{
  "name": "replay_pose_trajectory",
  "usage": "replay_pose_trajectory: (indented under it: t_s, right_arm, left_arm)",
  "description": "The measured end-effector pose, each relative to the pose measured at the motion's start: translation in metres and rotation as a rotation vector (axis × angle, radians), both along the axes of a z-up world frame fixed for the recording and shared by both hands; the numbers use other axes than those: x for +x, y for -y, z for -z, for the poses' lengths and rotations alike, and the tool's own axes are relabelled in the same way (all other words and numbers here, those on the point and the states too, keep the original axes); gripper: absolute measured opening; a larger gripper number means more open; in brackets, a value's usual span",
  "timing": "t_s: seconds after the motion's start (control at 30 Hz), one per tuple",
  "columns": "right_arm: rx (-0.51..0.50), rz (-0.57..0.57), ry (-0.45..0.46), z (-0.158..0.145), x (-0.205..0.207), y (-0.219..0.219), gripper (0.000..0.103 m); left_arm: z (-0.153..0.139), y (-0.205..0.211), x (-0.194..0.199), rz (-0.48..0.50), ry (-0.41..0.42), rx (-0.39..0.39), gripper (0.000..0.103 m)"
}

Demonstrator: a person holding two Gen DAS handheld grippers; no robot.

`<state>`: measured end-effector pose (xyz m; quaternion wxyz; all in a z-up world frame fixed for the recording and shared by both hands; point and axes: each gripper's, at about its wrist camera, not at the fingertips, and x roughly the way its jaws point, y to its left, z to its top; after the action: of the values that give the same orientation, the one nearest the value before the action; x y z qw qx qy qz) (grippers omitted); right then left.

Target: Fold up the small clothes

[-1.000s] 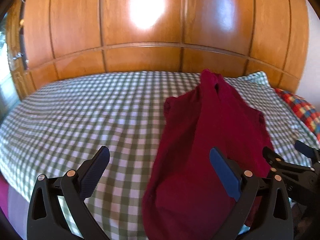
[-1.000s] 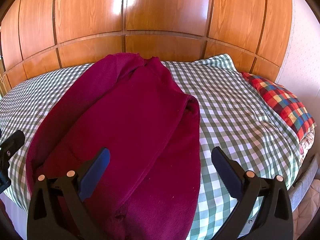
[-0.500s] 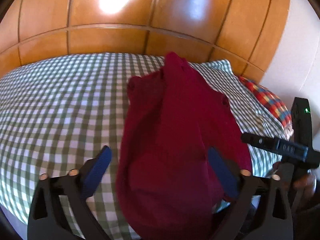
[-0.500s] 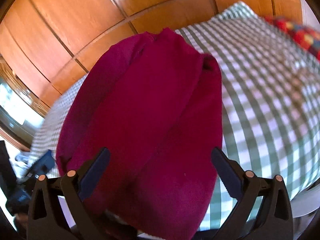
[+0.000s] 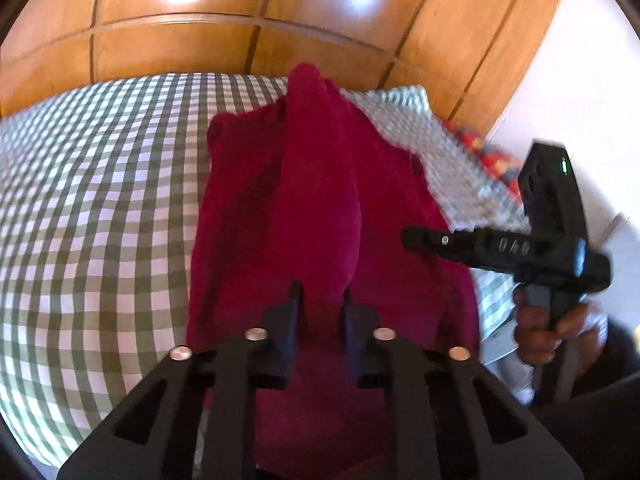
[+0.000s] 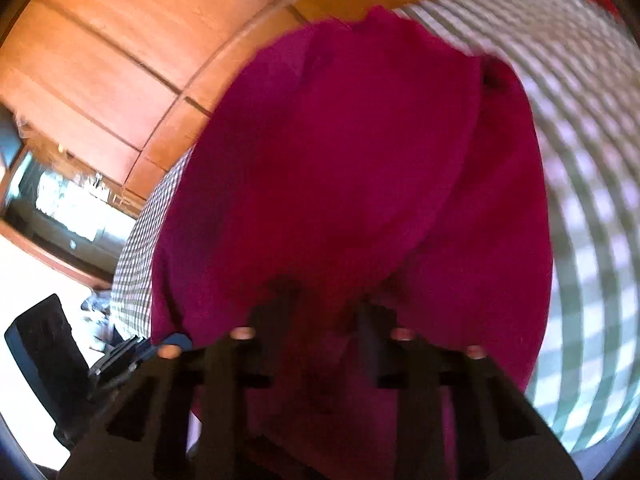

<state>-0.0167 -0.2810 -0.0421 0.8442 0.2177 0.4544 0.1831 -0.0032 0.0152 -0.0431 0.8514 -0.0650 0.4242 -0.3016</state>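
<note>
A dark red garment (image 5: 304,184) lies lengthwise on the green checked bed (image 5: 100,208). My left gripper (image 5: 320,300) is shut on a raised fold at its near edge. In the right wrist view the same garment (image 6: 360,168) fills the middle, and my right gripper (image 6: 326,304) is shut on its near hem, cloth bunched between the fingers. The right gripper also shows side-on in the left wrist view (image 5: 500,244), held in a hand at the garment's right edge. The left gripper's body shows at the lower left of the right wrist view (image 6: 44,360).
A glossy wooden headboard (image 5: 248,12) runs behind the bed. A red plaid pillow (image 5: 492,156) lies at the far right by a white wall. The right wrist view shows a window or shelf area (image 6: 64,208) at the left, beyond the bed edge.
Both grippers went from wide open to shut on the garment's near edge. Both moved in low over it, and the right one tilted.
</note>
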Motion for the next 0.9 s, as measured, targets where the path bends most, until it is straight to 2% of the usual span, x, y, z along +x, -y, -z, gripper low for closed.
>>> replay_pose_trajectory:
  t_s: [0.07,0.13,0.23,0.33,0.53,0.6,0.7,0.73,0.77,0.8,0.83,0.87,0.9]
  right_arm:
    - [-0.074,-0.016,0.067,-0.017,-0.007,0.0,0.007]
    - [-0.182,-0.011,0.126,-0.032,-0.011,0.005,0.006]
    - [-0.318,0.047,0.185,-0.051,-0.017,0.035,0.006]
    - [-0.481,0.175,0.217,-0.068,-0.011,0.083,0.006]
    - [-0.714,0.419,0.151,-0.076,0.047,0.188,0.006]
    - [-0.737,0.473,0.112,-0.073,0.073,0.217,0.006]
    - [-0.715,0.506,0.043,-0.063,0.102,0.238,0.007]
    - [-0.715,0.511,0.032,-0.059,0.109,0.239,0.015]
    - [-0.718,0.515,0.03,-0.055,0.109,0.238,0.036]
    - [-0.717,0.517,0.039,-0.054,0.108,0.235,0.054]
    - [-0.716,0.517,0.056,-0.053,0.106,0.231,0.078]
    - [-0.721,0.504,0.071,-0.054,0.1,0.221,0.078]
    - [-0.726,0.461,0.075,-0.05,0.092,0.207,0.078]
  left_arm:
    - [-0.007,-0.016,0.007,-0.033,-0.002,-0.056,0.009]
    - [-0.018,-0.033,0.017,-0.083,0.008,-0.084,0.008]
    - [-0.034,-0.06,0.036,-0.18,0.053,-0.058,0.008]
    - [-0.052,-0.089,0.063,-0.282,0.092,-0.041,0.008]
    - [-0.075,-0.115,0.133,-0.429,0.158,0.076,0.008]
    - [-0.081,-0.123,0.166,-0.503,0.165,0.11,0.008]
    - [-0.081,-0.125,0.206,-0.572,0.154,0.169,0.009]
    - [-0.08,-0.125,0.215,-0.599,0.145,0.188,0.011]
    - [-0.078,-0.125,0.219,-0.618,0.135,0.19,0.022]
    - [-0.076,-0.126,0.219,-0.62,0.132,0.166,0.037]
    - [-0.075,-0.126,0.217,-0.619,0.133,0.148,0.047]
    - [-0.075,-0.127,0.212,-0.618,0.141,0.131,0.064]
    - [-0.072,-0.126,0.201,-0.598,0.158,0.103,0.067]
